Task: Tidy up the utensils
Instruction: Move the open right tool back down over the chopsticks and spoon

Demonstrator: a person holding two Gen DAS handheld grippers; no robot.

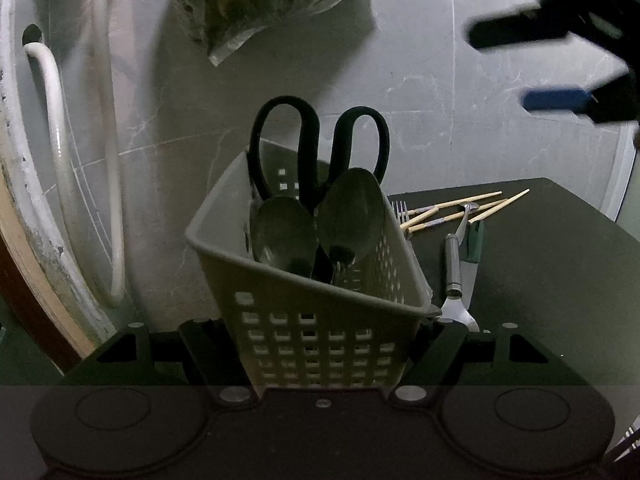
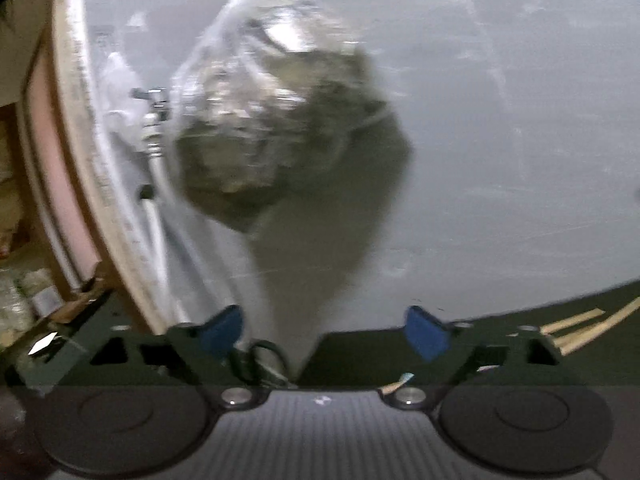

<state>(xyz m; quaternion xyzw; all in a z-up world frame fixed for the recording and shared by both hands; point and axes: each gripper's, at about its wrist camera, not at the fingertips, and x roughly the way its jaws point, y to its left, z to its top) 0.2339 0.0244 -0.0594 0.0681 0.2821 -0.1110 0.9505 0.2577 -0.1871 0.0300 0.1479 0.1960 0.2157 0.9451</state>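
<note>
Against the grey wall in the left wrist view, the left gripper (image 1: 320,344) clamps the perforated basket (image 1: 312,280) holding scissors (image 1: 316,140) and two spoons (image 1: 316,228); chopsticks (image 1: 460,210) lie right, near the table's (image 1: 540,272) far edge. From the right wrist view, the right gripper (image 2: 324,330) hangs wide, holding nothing, above the basket.

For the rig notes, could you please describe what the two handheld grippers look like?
Both are matte black, with angular fingers and two round discs on the body. The right gripper has blue fingertip pads and a ribbed grey centre panel. The left gripper shows silver screws. No cables or sleeves are visible.
</note>
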